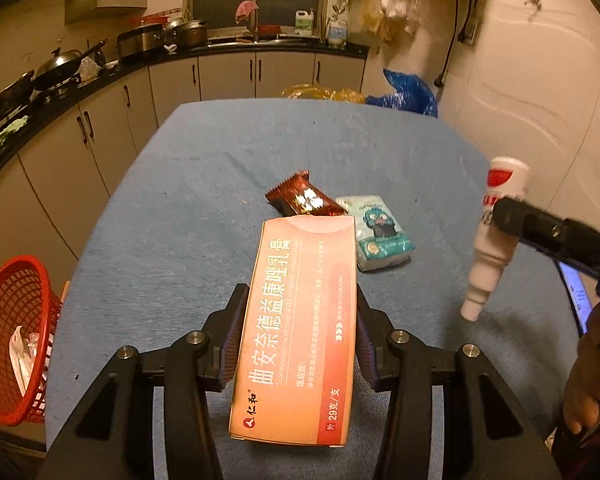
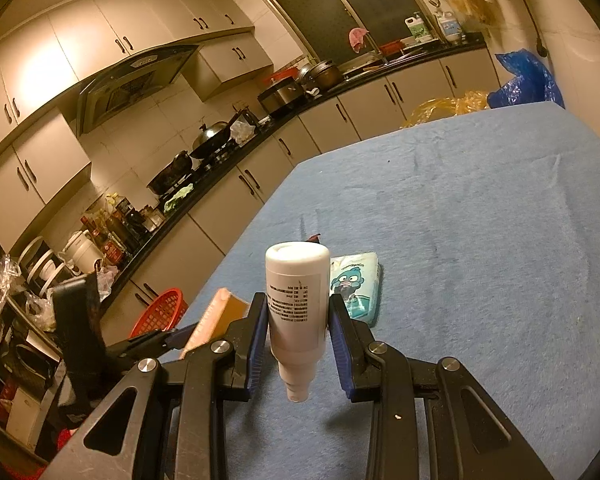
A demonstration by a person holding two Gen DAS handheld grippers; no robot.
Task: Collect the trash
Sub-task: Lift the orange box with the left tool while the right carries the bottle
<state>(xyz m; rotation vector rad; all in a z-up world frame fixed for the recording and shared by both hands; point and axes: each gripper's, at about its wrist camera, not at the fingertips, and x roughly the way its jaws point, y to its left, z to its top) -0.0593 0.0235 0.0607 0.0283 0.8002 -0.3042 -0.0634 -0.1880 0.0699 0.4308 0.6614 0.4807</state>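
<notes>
Between our left gripper [image 1: 298,336] pads we held the orange medicine box [image 1: 296,332], lifted over the tabletop's [image 1: 180,208] near edge. Our right gripper [image 2: 299,334] clamped the white bottle [image 2: 298,304], nozzle down. Both pieces seemed ready for dropping, so next came carrying them to the red basket [image 1: 16,336] beyond the left edge. A brown wrapper [image 1: 304,200] and tissue pack [image 1: 380,236] waited mid-table.
</notes>
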